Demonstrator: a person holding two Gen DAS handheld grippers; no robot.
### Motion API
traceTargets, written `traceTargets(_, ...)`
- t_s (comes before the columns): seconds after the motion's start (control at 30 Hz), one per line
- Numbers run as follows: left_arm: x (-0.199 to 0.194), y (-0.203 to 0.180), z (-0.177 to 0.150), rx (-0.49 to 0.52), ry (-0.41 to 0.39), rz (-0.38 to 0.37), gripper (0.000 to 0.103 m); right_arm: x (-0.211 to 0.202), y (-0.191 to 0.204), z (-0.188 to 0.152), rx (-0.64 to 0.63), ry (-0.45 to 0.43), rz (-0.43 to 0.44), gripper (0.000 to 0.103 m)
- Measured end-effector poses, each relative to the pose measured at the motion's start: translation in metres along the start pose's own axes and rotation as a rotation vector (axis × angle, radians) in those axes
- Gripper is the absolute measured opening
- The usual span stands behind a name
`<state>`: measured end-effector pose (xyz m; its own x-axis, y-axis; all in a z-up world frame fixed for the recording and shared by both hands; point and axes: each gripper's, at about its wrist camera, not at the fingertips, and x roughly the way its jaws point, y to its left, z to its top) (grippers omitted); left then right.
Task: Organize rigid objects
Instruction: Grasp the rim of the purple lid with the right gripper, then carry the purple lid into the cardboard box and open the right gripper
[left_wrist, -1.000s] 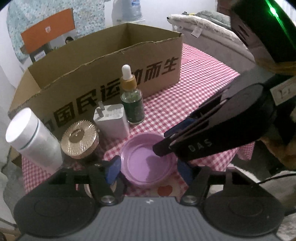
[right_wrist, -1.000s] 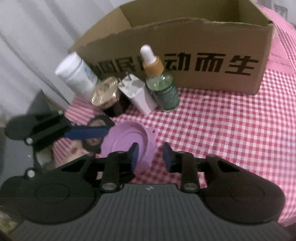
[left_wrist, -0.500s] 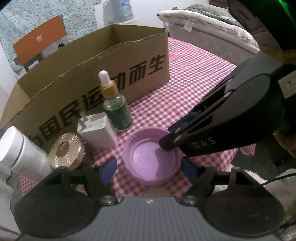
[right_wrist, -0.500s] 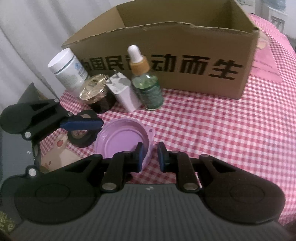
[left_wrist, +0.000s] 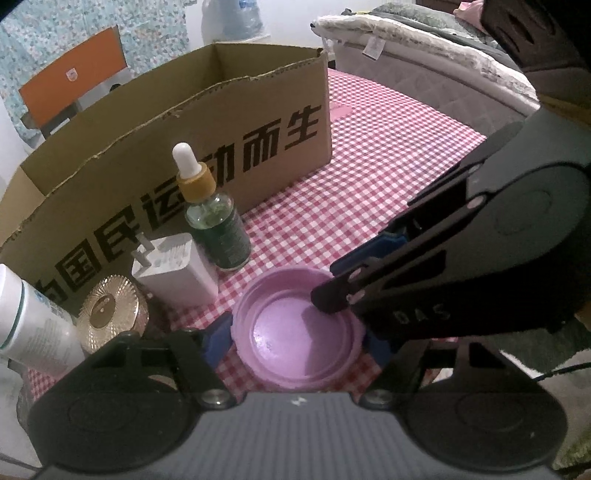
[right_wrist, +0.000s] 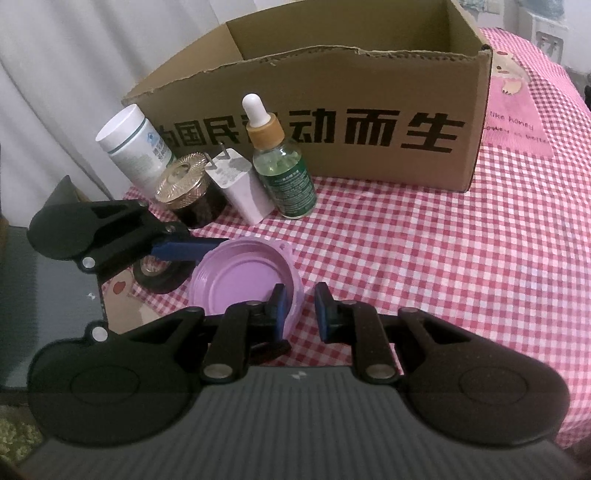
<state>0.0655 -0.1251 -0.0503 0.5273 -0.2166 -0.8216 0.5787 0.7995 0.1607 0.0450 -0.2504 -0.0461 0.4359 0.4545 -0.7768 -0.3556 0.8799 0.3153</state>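
Note:
A purple round lid lies rim-up on the checked cloth; it also shows in the right wrist view. My left gripper is shut on the lid, one blue pad on each side of it. My right gripper is open, its jaws astride the lid's near rim, a gap showing on the right. Behind stand a green dropper bottle, a white charger, a gold-lidded jar and a white bottle. A cardboard box stands behind them.
A black tape roll lies under the left gripper's finger in the right wrist view. The table edge is close at the left. A bed lies beyond the table. Checked cloth stretches to the right of the lid.
My left gripper has closed in around the purple lid. My right gripper has opened a little and its jaws now straddle the lid's rim.

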Motion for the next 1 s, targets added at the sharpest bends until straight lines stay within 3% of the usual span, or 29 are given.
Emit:
traceTargets(0.53,-0.031,-0.003,0.001,-0.017,-0.083,0.026,0.074,-0.024,0.013,0.001,0.008,-0.051,0.013,0.015)
traceTargets(0.77,-0.07,-0.004,0.002,-0.011,-0.194,0.052,0.074,-0.06,0.032,0.005,-0.027,-0.122,0.001,0.015)
traceTargets(1.0,-0.12,0.016,0.025,-0.035,-0.322,0.118,0.075,-0.104,0.062,0.035,-0.14,-0.248,0.006,0.016)
